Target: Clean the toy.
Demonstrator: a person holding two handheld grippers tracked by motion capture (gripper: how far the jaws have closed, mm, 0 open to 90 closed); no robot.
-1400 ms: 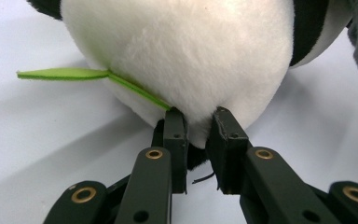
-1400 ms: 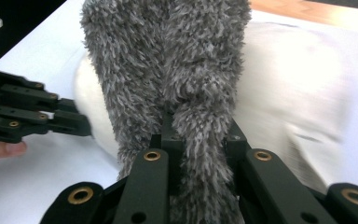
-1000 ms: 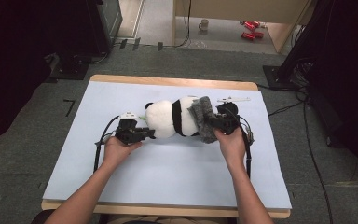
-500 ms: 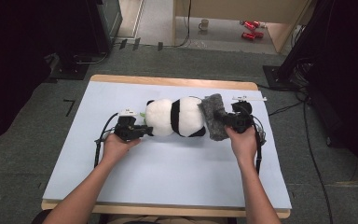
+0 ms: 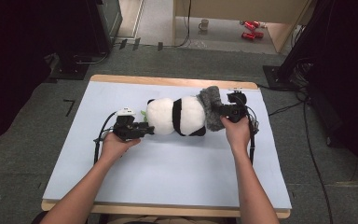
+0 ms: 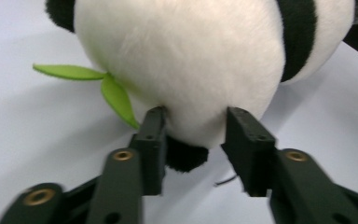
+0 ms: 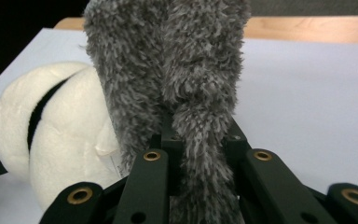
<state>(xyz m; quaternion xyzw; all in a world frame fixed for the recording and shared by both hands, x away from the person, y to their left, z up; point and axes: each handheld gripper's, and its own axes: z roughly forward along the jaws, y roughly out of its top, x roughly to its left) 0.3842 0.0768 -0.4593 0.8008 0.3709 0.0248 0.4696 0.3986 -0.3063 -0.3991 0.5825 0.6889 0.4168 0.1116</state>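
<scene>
Right gripper (image 7: 193,140) clamped on grey fur (image 7: 168,60), left gripper (image 6: 193,135) just opening around panda (image 6: 186,60); could slide loose.

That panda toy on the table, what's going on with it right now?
A person is working on a plush panda lying on the pale blue table, with a claw in each hand. The right claw is clamped on a fuzzy grey fabric piece at one end of the toy. At the other end, the left claw has just been opening; its jaws flank the white fur near a green leaf and no longer seem to pinch it.
</scene>
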